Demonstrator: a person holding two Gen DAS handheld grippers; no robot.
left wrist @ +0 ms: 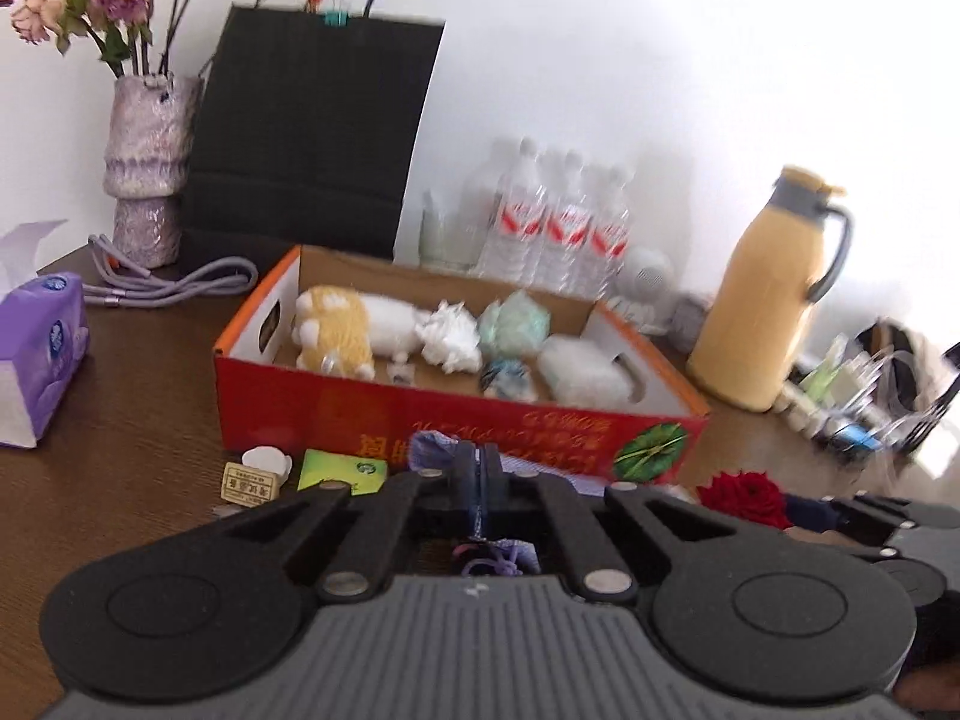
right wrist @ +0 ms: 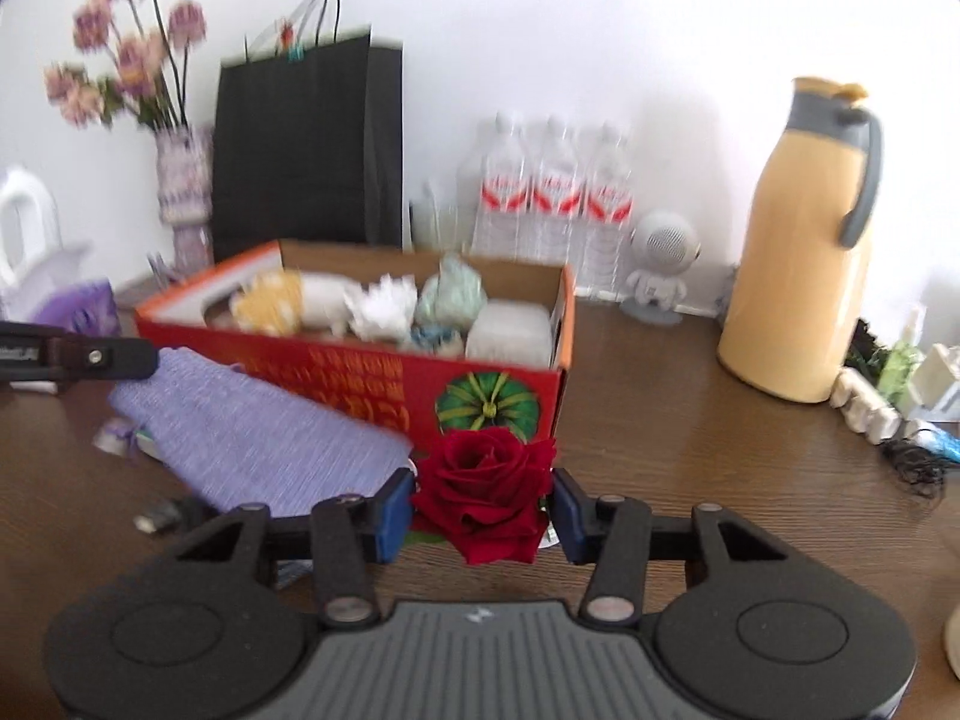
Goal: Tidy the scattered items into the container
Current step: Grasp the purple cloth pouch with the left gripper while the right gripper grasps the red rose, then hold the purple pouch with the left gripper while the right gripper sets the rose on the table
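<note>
A red cardboard box (left wrist: 456,426) stands open on the brown table and holds a yellow-and-white plush toy (left wrist: 345,324), crumpled white paper and other soft items. My left gripper (left wrist: 477,480) is shut on a purple fabric pouch (right wrist: 258,438). In the right wrist view the pouch hangs in front of the box (right wrist: 360,372), pinched by the left gripper's fingers (right wrist: 90,355). My right gripper (right wrist: 483,504) holds a red rose (right wrist: 483,492) between its blue pads, which touch the petals on both sides. A green packet (left wrist: 342,471), a tan tag (left wrist: 252,483) and a white cap (left wrist: 264,459) lie before the box.
Behind the box stand a black paper bag (left wrist: 312,138), a vase of dried flowers (left wrist: 147,174) and several water bottles (left wrist: 558,222). A yellow thermos jug (right wrist: 798,252) and small clutter (right wrist: 888,396) occupy the right. A purple tissue pack (left wrist: 42,354) sits at the left.
</note>
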